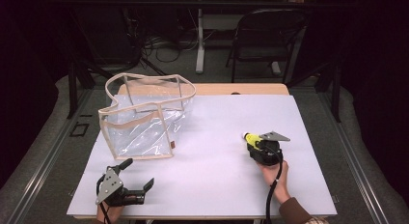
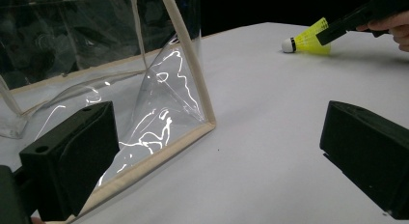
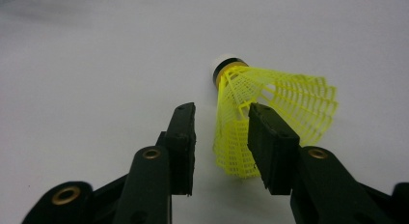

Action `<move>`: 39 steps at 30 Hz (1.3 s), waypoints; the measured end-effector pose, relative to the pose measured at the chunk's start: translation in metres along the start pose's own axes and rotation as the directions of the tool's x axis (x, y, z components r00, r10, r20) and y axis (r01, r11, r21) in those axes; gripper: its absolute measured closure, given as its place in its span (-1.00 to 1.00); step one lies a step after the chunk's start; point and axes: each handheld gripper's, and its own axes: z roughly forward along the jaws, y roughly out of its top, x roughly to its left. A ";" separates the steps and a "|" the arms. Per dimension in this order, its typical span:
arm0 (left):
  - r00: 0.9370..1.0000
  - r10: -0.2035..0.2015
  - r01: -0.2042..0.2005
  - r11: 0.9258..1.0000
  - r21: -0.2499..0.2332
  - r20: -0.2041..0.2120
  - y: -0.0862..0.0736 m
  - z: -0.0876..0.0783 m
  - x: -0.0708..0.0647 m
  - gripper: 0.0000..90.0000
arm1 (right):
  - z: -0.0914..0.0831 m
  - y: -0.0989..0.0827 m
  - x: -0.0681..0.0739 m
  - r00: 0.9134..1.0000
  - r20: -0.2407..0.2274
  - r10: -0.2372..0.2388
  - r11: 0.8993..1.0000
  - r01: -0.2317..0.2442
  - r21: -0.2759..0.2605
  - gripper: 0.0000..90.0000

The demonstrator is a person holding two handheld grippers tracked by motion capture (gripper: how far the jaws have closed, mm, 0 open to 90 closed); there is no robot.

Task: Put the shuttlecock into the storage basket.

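Right now the step in hand looks like the pick-up of the yellow shuttlecock (image 1: 251, 138), which lies on its side on the white table (image 1: 212, 156) at the centre right of the high view, white cork pointing toward the upper left of that frame. The right gripper (image 3: 219, 120) reaches it from below. In the right gripper view its jaws are partly drawn in: the right-hand one lies against or into the mesh skirt, while the left-hand one stands off the skirt with a strip of table showing between. So the skirt is straddled rather than firmly pinched, and whether the pads press on it yet cannot be told for certain.

The left gripper (image 1: 138, 175) rests at the lower left of the high view, jaws wide apart with nothing between them, just in front of the clear plastic bag (image 1: 144, 120) with beige trim. That bag stands open-topped in the upper left of the table, well apart from the shuttlecock.

Next, the right jaws probably need to close gently until both pads bear on the skirt, since the soft mesh would crumple under a hard squeeze. A lift and a carry toward the bag seems the likely continuation.
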 end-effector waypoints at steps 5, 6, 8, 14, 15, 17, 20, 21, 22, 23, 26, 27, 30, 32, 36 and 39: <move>1.000 0.000 0.000 1.000 0.000 0.001 0.000 0.000 0.000 -1.00 | 0.001 -0.001 -0.002 0.999 0.005 0.037 0.999 -0.037 0.000 0.57; 1.000 0.000 0.000 1.000 0.000 0.001 0.000 0.000 0.000 -1.00 | 0.001 -0.001 -0.002 0.999 0.006 0.038 0.999 -0.038 0.001 0.60; 1.000 0.001 -0.001 1.000 0.000 0.001 0.000 0.000 0.000 -1.00 | 0.002 -0.001 -0.001 0.999 0.007 0.042 0.999 -0.042 -0.001 0.68; 1.000 0.003 -0.003 1.000 0.001 0.002 0.000 0.000 0.000 -1.00 | 0.002 -0.001 -0.001 0.999 0.011 0.047 0.999 -0.047 -0.008 0.83; 1.000 0.003 -0.003 1.000 0.001 0.003 0.000 0.000 0.000 -1.00 | 0.002 -0.002 -0.001 0.999 0.014 0.046 0.999 -0.046 -0.011 0.85; 1.000 0.004 -0.004 1.000 0.001 0.003 0.000 0.000 0.000 -1.00 | 0.001 -0.002 -0.001 0.999 0.019 0.044 0.999 -0.043 -0.014 0.89; 1.000 0.004 -0.004 1.000 0.001 0.004 0.000 0.000 0.000 -1.00 | 0.001 -0.002 -0.001 0.999 0.022 0.038 0.999 -0.037 -0.015 0.94; 1.000 0.004 -0.004 1.000 0.001 0.004 0.000 0.000 0.000 -1.00 | 0.001 -0.002 -0.001 0.999 0.022 0.034 0.999 -0.034 -0.015 0.96; 1.000 0.004 -0.004 1.000 0.001 0.004 0.000 0.000 0.000 -1.00 | 0.001 -0.002 0.000 0.999 0.023 0.033 0.999 -0.032 -0.015 0.97; 1.000 0.005 -0.005 1.000 0.000 0.004 0.000 0.000 0.000 -1.00 | 0.001 -0.002 0.000 0.999 0.026 0.024 1.000 -0.023 -0.014 0.97; 1.000 0.006 -0.006 1.000 0.000 0.004 0.000 0.000 0.000 -1.00 | 0.001 -0.002 0.000 1.000 0.027 0.015 1.000 -0.015 -0.014 0.99; 1.000 0.005 -0.005 1.000 0.000 0.004 0.000 0.000 0.000 -1.00 | 0.001 -0.002 0.000 1.000 0.029 0.013 1.000 -0.012 -0.014 0.99; 1.000 0.006 -0.006 1.000 0.001 0.004 0.000 0.000 0.000 -1.00 | 0.001 -0.001 -0.001 0.999 0.032 0.004 1.000 -0.004 -0.018 0.99; 1.000 0.007 -0.007 1.000 0.000 0.005 0.000 0.000 0.000 -1.00 | 0.000 -0.001 0.000 0.999 0.038 -0.001 1.000 0.002 -0.021 1.00; 1.000 0.002 -0.002 1.000 -0.003 0.002 0.000 -0.001 -0.001 -1.00 | -0.003 0.001 0.001 0.999 0.043 -0.023 0.999 0.024 -0.036 1.00; 1.000 0.005 -0.005 1.000 -0.002 0.004 0.001 -0.001 0.000 -1.00 | -0.007 0.003 0.003 0.999 0.040 -0.034 0.998 0.036 -0.050 1.00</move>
